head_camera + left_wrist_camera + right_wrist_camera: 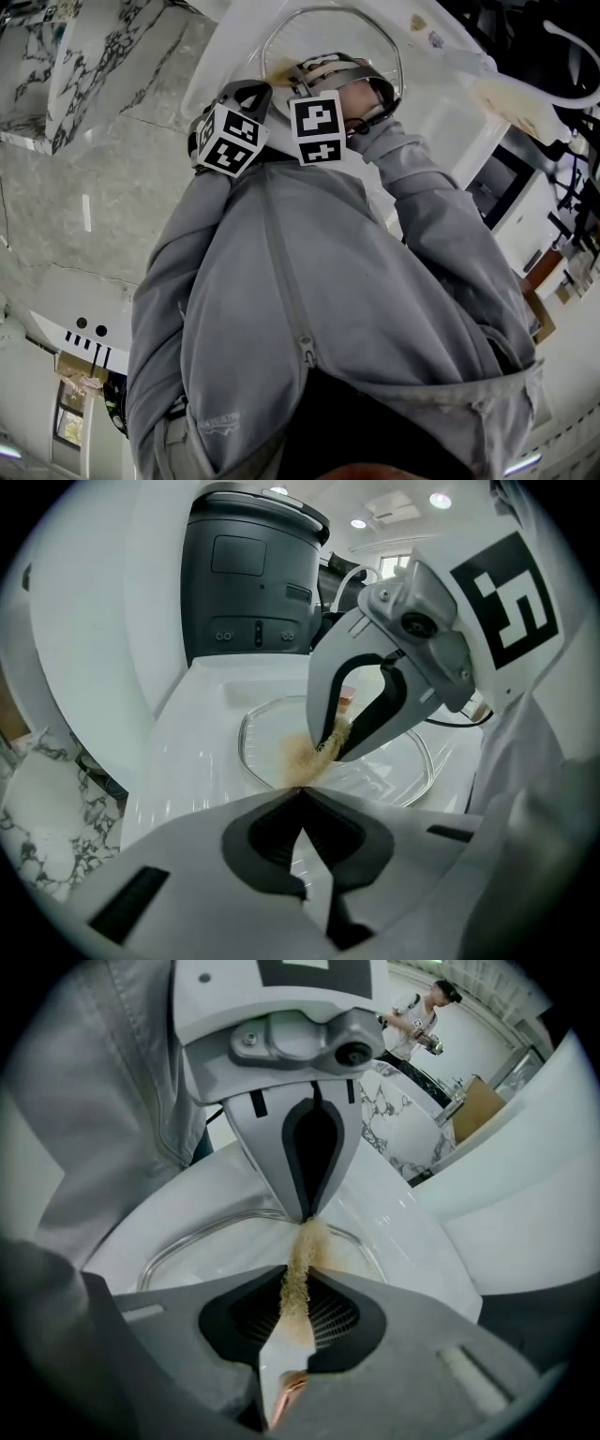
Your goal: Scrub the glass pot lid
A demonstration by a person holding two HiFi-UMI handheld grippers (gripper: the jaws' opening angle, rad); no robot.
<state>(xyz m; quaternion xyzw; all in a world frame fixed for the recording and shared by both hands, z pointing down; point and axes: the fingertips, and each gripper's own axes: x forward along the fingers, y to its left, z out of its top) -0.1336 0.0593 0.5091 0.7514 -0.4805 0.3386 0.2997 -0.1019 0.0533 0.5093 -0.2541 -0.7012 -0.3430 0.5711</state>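
The glass pot lid [398,772] lies flat on a white surface, its rim [386,37] showing at the top of the head view. A tan scrub pad [298,1283] stands edge-on between the jaws of my right gripper [296,1279], which is shut on it, and its lower edge meets the glass. A tan smear [295,758] marks the lid there. My left gripper [300,791] is shut, tips at the lid's near rim right beside the pad. Whether they pinch the rim I cannot tell. Both grippers point steeply down, close together.
A dark grey appliance [253,583] stands behind the white surface [202,691]. Marble-patterned stone [89,52] lies to the left. Another person [420,1014] stands far off. My grey jacket [319,309] fills the lower head view.
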